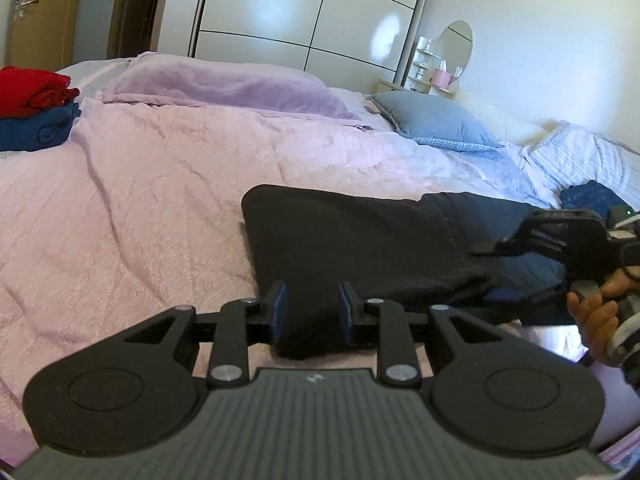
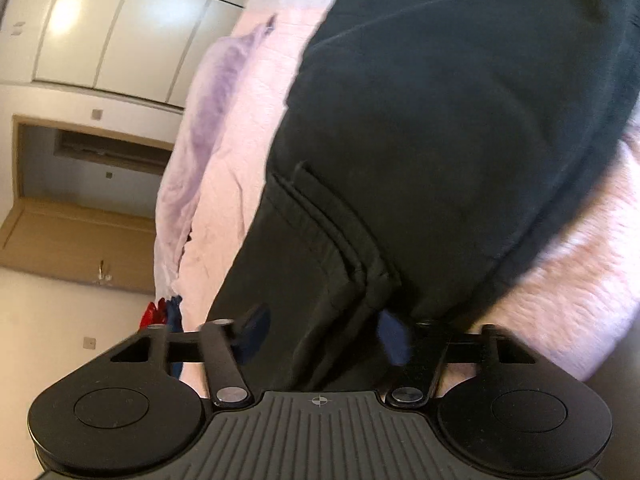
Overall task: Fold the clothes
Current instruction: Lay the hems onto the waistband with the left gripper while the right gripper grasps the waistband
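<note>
A black garment (image 1: pixel 360 240) lies folded on the pink bedspread (image 1: pixel 140 200). My left gripper (image 1: pixel 313 308) is shut on its near corner, the dark cloth filling the gap between the blue pads. At the right edge of the left wrist view, my right gripper (image 1: pixel 498 271) holds the garment's other end, one finger above the cloth and one below. A person's hand (image 1: pixel 596 308) holds that gripper. In the right wrist view, which is rolled sideways, the black garment (image 2: pixel 440 120) fills the frame. Its seamed edge runs down between the pads of my right gripper (image 2: pixel 325 336).
Folded red clothes (image 1: pixel 32 92) sit on folded blue clothes (image 1: pixel 36 128) at the bed's far left. A lilac blanket (image 1: pixel 220 84) and a grey pillow (image 1: pixel 436 120) lie at the head. Blue jeans (image 1: pixel 592 196) rest at the far right. A wardrobe and a door stand behind.
</note>
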`<state>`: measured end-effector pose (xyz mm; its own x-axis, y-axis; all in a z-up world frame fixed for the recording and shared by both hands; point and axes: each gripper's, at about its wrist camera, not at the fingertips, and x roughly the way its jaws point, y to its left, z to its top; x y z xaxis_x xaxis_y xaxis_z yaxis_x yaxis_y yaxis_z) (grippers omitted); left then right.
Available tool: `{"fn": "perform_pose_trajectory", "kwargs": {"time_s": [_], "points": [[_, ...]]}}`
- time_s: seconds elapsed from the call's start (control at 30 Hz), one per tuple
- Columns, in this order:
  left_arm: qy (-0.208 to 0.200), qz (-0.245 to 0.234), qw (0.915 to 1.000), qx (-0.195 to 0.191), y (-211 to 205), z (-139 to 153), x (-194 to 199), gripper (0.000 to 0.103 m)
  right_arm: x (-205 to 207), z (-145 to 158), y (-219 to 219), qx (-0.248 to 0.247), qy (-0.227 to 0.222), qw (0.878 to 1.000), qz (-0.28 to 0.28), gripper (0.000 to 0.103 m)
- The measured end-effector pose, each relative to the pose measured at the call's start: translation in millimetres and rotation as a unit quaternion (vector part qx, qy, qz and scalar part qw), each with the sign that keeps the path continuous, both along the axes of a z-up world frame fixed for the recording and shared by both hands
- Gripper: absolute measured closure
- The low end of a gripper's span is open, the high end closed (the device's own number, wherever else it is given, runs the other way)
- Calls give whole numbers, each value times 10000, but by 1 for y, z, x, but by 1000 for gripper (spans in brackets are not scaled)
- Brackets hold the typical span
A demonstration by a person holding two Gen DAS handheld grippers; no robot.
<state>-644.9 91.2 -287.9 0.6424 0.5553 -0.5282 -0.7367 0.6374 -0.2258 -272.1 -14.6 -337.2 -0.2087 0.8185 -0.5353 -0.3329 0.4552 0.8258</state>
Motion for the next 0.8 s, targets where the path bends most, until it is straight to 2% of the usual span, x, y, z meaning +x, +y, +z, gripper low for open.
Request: {"fn": "perform_pose_trajectory", "kwargs": {"time_s": [0.03,0.1,0.17,0.27,0.3,0.33,0.37,0.43,0.5,0.53,0.6,0.67,0.7,0.73,0.8], "points": [[-6,8,10000,1,0,0,-2,80,-6,-1,3,53,-165,9998,68,75],[-12,22,10000,5,1,0,-5,79,-18,3,2,302,-722,9968,134,92],[-24,62,10000,10,2,0,-7,79,-31,13,-4,630,-1328,9890,182,94],[-68,109,9999,8,4,1,-9,79,-48,43,-28,1536,-2329,9601,214,95],[-103,110,9999,-2,5,2,-9,79,-50,47,-34,1620,-2509,9541,209,96],[-119,94,9999,-16,6,1,-7,79,-49,48,-38,1559,-2599,9528,201,96],[-132,74,9999,-32,7,1,-5,79,-46,43,-39,1375,-2564,9566,193,96],[-156,34,9999,-63,8,0,1,79,-32,11,-37,800,-2026,9759,97,95],[-155,-7,9998,-83,9,-1,6,79,-19,-19,-37,402,-1455,9885,-38,95],[-136,-29,9999,-85,9,-2,9,79,-17,-21,-38,445,-1404,9891,-74,95],[-116,-24,9999,-85,8,-2,11,79,-19,-10,-41,618,-1654,9843,-52,95],[-106,-16,9999,-90,9,-2,11,79,-24,9,-49,1065,-2062,9727,-18,96],[-101,-12,9999,-92,9,-2,11,79,-25,15,-51,1126,-2236,9682,-19,96],[-102,-20,9999,-93,10,-2,12,79,-25,17,-51,1047,-2384,9655,-38,96],[-129,-15,9999,-114,12,-2,13,79,-17,-4,-37,589,-2245,9727,-72,96]]}}
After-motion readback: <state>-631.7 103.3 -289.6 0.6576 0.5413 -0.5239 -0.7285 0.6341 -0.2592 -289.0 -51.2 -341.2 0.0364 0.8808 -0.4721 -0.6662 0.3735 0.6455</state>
